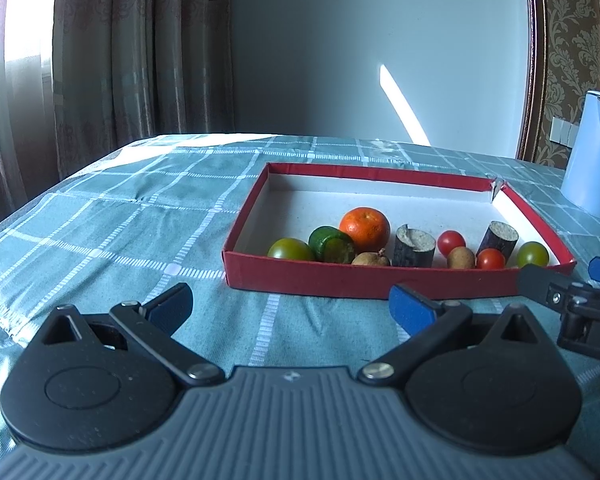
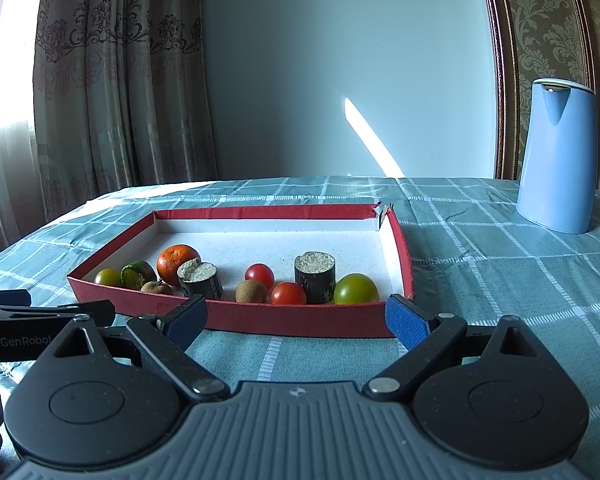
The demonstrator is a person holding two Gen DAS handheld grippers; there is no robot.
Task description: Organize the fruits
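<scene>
A shallow red box (image 1: 300, 276) (image 2: 292, 320) with a white floor lies on the checked cloth. Along its near wall sit an orange (image 1: 365, 229) (image 2: 177, 264), green tomatoes (image 1: 290, 249) (image 2: 356, 289), a green lime (image 1: 331, 244), red cherry tomatoes (image 1: 451, 241) (image 2: 288, 293), brown longans (image 1: 460, 258) (image 2: 251, 291) and two dark sugarcane pieces (image 1: 414, 246) (image 2: 315, 277). My left gripper (image 1: 292, 304) is open and empty, just in front of the box. My right gripper (image 2: 296, 316) is open and empty at the box's near wall, and part of it shows in the left wrist view (image 1: 560, 292).
A light blue jug (image 2: 556, 156) (image 1: 594, 156) stands on the table at the back right. Curtains (image 2: 112, 92) hang at the left behind the table, a pale wall behind. The table edge runs along the left side.
</scene>
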